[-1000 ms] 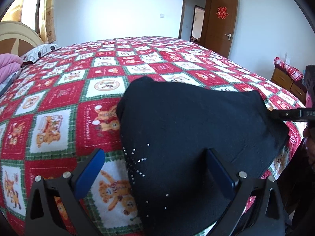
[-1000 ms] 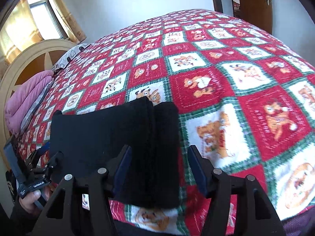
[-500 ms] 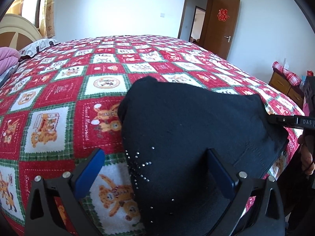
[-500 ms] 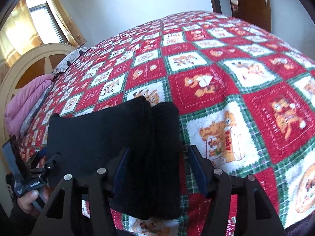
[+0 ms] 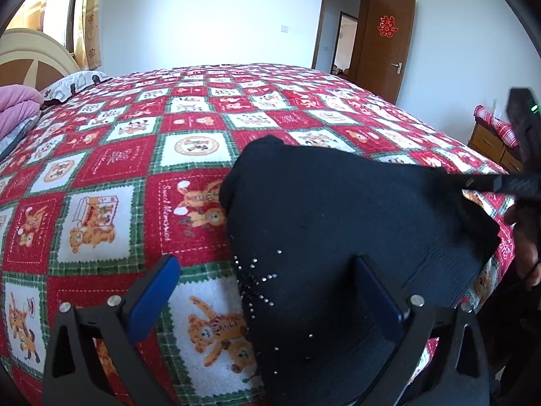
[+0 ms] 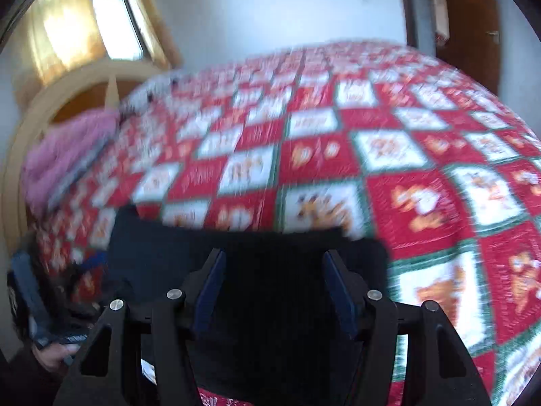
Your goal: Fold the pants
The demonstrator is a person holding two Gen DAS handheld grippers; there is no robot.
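At the left, the left gripper [image 5: 263, 291] hovers with jaws wide apart, straddling the studded left edge of the black pants [image 5: 338, 216], which lie folded into a compact bundle near the front edge of the quilt [image 5: 142, 169]. Further right, the right gripper [image 6: 272, 291] (its view is smeared by motion) also has its jaws apart over the dark cloth, gripping nothing. The folding looks nearly finished; the next move likely calls for closing on an edge for a last fold or smoothing.
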